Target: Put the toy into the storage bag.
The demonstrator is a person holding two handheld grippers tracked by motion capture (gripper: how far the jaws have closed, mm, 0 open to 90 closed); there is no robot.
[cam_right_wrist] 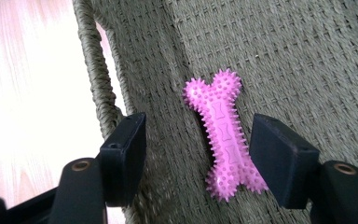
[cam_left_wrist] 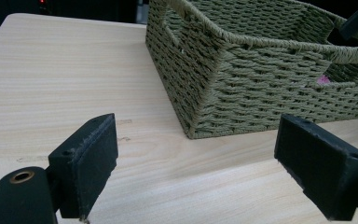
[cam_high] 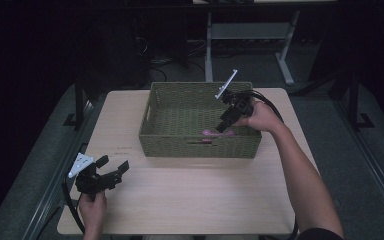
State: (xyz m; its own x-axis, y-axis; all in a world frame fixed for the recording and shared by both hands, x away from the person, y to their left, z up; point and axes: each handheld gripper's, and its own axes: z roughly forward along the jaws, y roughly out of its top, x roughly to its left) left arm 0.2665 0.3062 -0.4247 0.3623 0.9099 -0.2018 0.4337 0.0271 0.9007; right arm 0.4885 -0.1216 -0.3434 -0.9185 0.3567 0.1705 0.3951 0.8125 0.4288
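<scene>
The right claw [cam_right_wrist: 198, 154], jaws apart and empty, hangs over one pink bone toy [cam_right_wrist: 222, 135] inside one woven basket [cam_high: 155, 135]; the left claw [cam_left_wrist: 196, 168] gapes wide over bare worktop [cam_high: 190, 195].

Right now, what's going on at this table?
A person works with a gripper in each hand. The right gripper is over the inside of the woven green basket, jaws apart, with a pink spiky bone toy lying on the basket floor between them, not gripped. The left gripper sits open above the wooden table, off to the basket's left, holding nothing.
</scene>
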